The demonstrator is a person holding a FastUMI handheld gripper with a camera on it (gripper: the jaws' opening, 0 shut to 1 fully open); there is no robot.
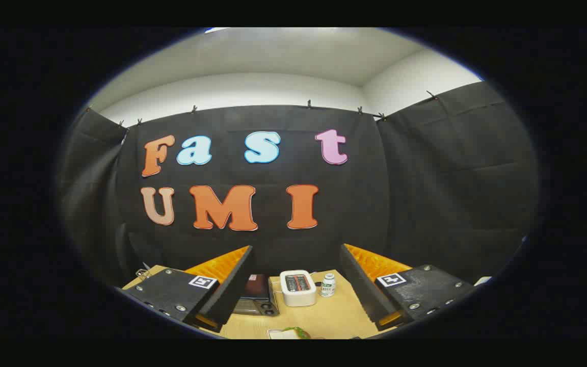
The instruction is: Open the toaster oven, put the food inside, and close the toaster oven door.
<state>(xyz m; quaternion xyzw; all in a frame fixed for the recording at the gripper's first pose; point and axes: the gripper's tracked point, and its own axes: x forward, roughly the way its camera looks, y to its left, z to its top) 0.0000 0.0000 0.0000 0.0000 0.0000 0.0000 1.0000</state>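
tongs hang wide open, holding nothing, high above the bench. toaster oven sits ahead and below, beside the left finger (door apparently shut); food lies nearer, between the fingers.

A light wooden table carries the non-task items. Near its far edge stands a white slot toaster, upright, its top openings facing up. Just beside it, on the side away from the dark appliance, stands a small white bottle with a pale cap; the two are close, and contact cannot be judged. Black cloth hangs behind the table as the booth wall, clipped along its upper edge, with a white wall and ceiling above.
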